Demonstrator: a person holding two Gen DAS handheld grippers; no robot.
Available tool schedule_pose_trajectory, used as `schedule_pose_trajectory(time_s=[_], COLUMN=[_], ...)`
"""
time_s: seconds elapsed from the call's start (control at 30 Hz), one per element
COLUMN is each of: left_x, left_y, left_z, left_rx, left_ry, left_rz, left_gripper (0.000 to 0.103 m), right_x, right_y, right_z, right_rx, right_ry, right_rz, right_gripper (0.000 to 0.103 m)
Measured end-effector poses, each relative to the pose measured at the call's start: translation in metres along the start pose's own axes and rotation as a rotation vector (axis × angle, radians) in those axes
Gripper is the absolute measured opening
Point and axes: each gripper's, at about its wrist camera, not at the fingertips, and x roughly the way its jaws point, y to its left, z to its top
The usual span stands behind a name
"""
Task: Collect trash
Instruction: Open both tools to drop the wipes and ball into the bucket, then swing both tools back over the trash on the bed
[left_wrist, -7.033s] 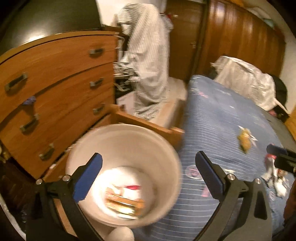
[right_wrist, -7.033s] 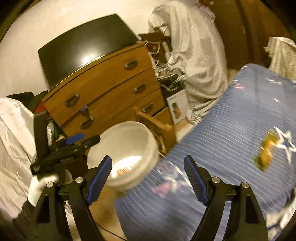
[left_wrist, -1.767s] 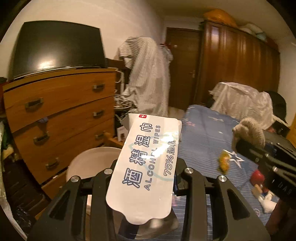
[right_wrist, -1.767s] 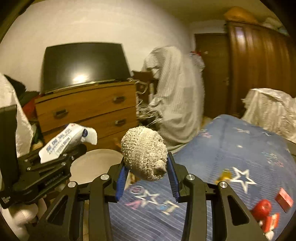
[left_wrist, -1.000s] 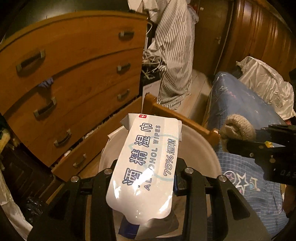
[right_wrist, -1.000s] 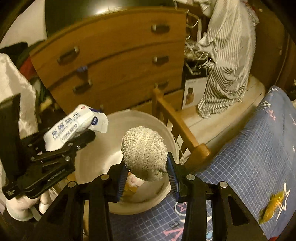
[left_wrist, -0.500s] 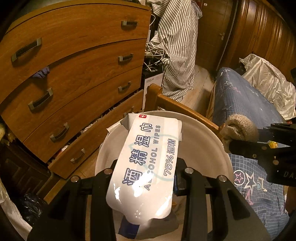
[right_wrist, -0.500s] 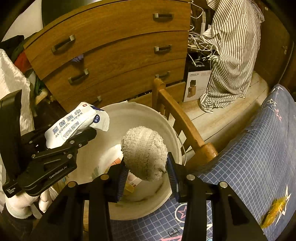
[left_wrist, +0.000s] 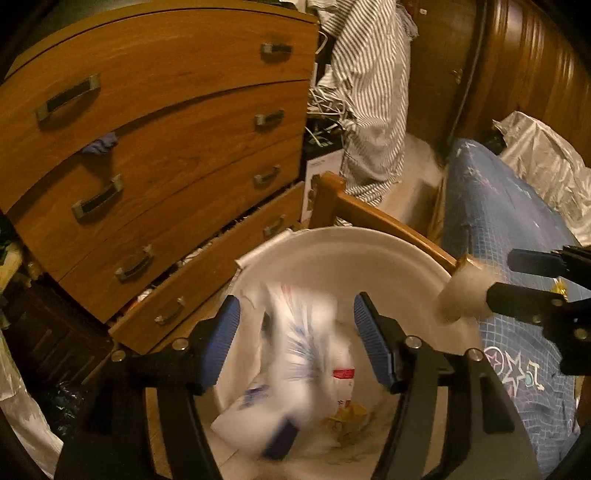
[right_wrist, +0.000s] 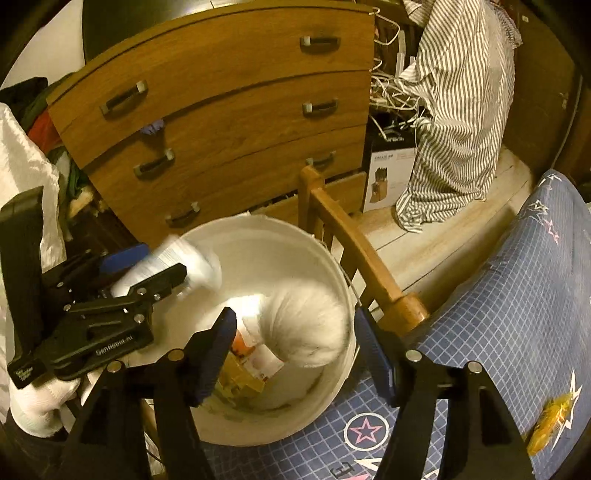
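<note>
A white bucket (left_wrist: 369, 243) (right_wrist: 332, 266) stands on the floor between the dresser and the bed, with boxes and wrappers at its bottom. My left gripper (left_wrist: 295, 332) is open above it, and the white alcohol wipes pack (left_wrist: 295, 354) drops blurred between its fingers into the bucket. My right gripper (right_wrist: 295, 336) is open over the bucket's right side, and the beige knitted ball (right_wrist: 306, 325) falls blurred from it. The ball also shows in the left wrist view (left_wrist: 461, 295). The pack also shows in the right wrist view (right_wrist: 177, 262).
A wooden dresser (left_wrist: 166, 147) with its lowest drawer ajar stands left of the bucket. A wooden bed frame post (right_wrist: 351, 243) runs beside the bucket. The blue bedspread (right_wrist: 517, 295) carries a yellow wrapper (right_wrist: 550, 417). A striped shirt (right_wrist: 458, 110) hangs behind.
Both grippers have opened. The wipes pack has left the left gripper and the knitted ball has left the right gripper; both are falling into the bucket.
</note>
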Motion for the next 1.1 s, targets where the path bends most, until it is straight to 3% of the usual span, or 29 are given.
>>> schedule_pose_trajectory(time_s=[0.43, 0.63, 0.77, 0.93, 1.1], left_x=[-0.020, -0.039, -0.045, -0.053, -0.051], left_y=[-0.014, -0.055, -0.105, -0.175, -0.243], left_z=[-0.005, -0.026, -0.051, -0.083, -0.120], left_rx=[0.016, 0.082, 0.167, 0.266, 0.355], left_ry=[-0.015, -0.023, -0.009, 0.014, 0.080], left_rz=[-0.019, -0.092, -0.176, -0.293, -0.414], left_gripper=[0.062, 0.062, 0.062, 0.064, 0.067], right_x=[-0.043, -0.097, -0.140, -0.204, -0.280], right_y=[-0.017, -0.053, -0.108, -0.191, -0.273], right_z=[-0.021, -0.097, -0.195, -0.336, -0.490], right_rx=[0.056, 0.134, 0.239, 0.432, 0.705], right_ry=[-0.062, -0.153, -0.210, -0.266, -0.341], right_rz=[0.029, 0.041, -0.018, -0.141, -0.310], right_gripper=[0.067, 0.067, 0.064, 0.052, 0.052])
